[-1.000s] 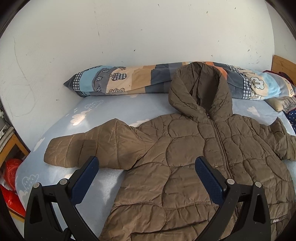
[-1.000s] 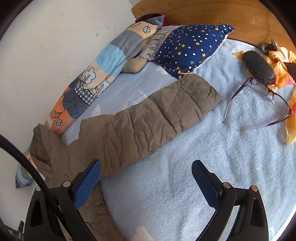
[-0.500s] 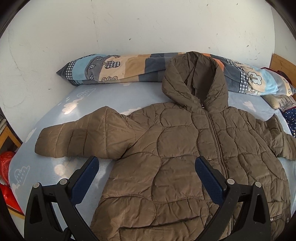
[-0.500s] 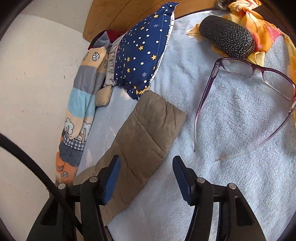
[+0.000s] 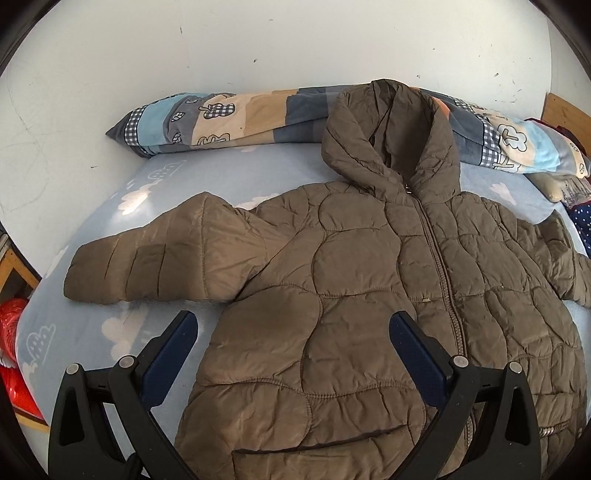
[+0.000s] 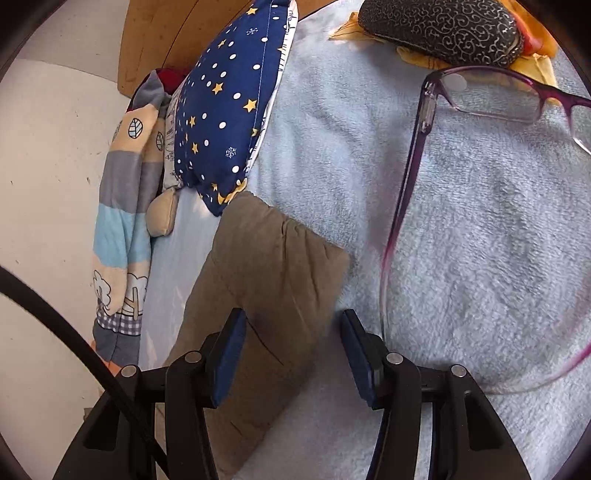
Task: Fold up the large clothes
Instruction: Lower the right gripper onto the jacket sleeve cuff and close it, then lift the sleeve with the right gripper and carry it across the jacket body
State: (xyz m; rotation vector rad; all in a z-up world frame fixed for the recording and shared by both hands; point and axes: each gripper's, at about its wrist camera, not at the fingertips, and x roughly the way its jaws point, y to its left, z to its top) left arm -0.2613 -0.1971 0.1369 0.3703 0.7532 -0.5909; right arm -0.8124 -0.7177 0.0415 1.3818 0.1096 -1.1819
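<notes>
A brown quilted hooded jacket lies front up and zipped on the light blue bed, with its hood against the long pillow. Its left sleeve stretches out to the side. My left gripper is open and hovers over the jacket's lower left panel, with nothing held. In the right wrist view the end of the other sleeve lies flat between the fingers of my right gripper. Those jaws are closing, and I see no pad pressing on the cloth.
A long patchwork pillow runs along the white wall. A navy star pillow touches the sleeve's cuff. Purple glasses lie just right of my right gripper, with a dark case on yellow cloth beyond them. A red object sits beside the bed.
My right gripper rolled, travelled along the sleeve to its cuff, and its jaws narrowed around it. My left gripper sank slightly toward the jacket and stayed open.
</notes>
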